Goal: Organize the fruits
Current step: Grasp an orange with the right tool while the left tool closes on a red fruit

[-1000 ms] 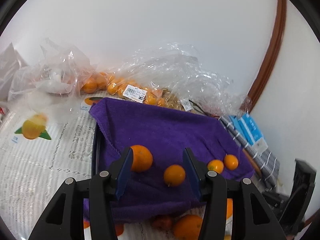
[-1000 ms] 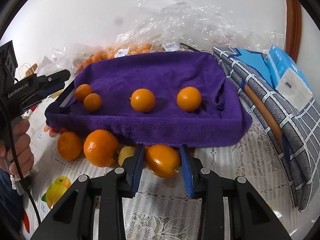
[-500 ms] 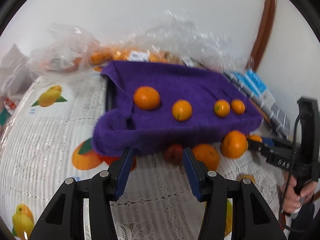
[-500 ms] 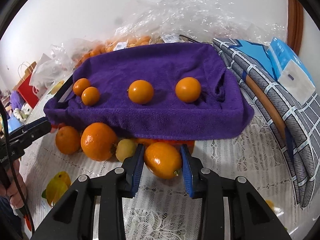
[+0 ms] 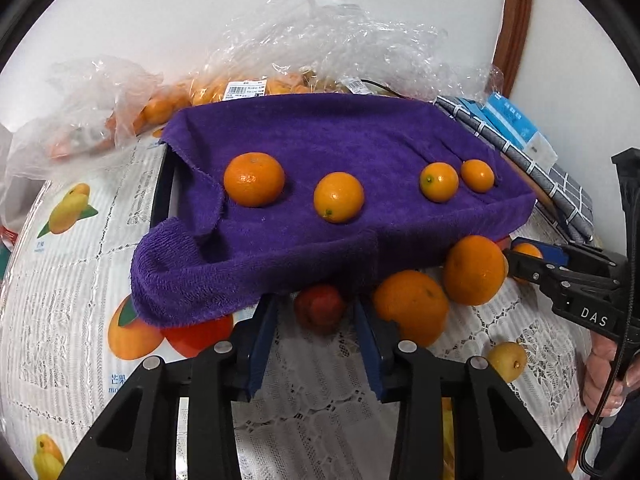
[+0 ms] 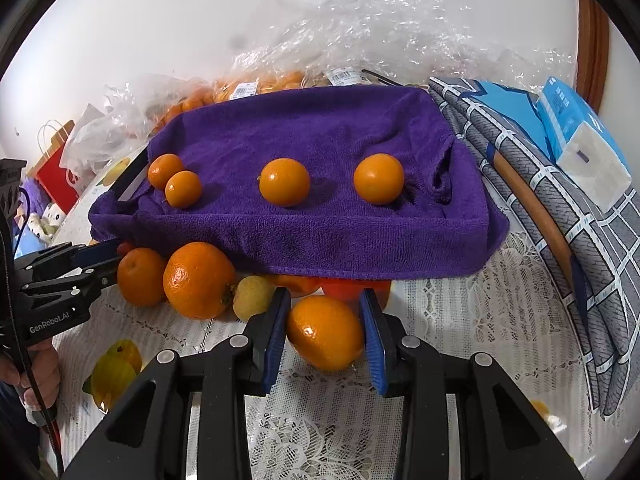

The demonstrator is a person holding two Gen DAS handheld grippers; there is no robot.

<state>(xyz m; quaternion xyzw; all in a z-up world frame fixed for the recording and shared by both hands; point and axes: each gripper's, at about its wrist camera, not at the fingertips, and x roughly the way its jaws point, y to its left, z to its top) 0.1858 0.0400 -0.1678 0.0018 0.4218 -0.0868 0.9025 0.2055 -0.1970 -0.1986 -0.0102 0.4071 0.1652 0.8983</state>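
A tray draped with a purple towel holds several small oranges in a row. More fruit lies on the tablecloth at its front edge. My left gripper is open with a small red fruit between its fingers. Two large oranges and a yellow fruit lie to its right. My right gripper is shut on an orange just above the cloth. In the right wrist view, two oranges and a yellow fruit lie to its left.
Clear plastic bags of oranges lie behind the tray against the wall. A grey checked cloth and a blue tissue pack lie to the right. A red paper bag stands far left. The tablecloth is white lace over fruit prints.
My left gripper has dropped from above the tray to the tablecloth in front of it, around the red fruit. My right gripper has drawn its orange back from the tray edge.
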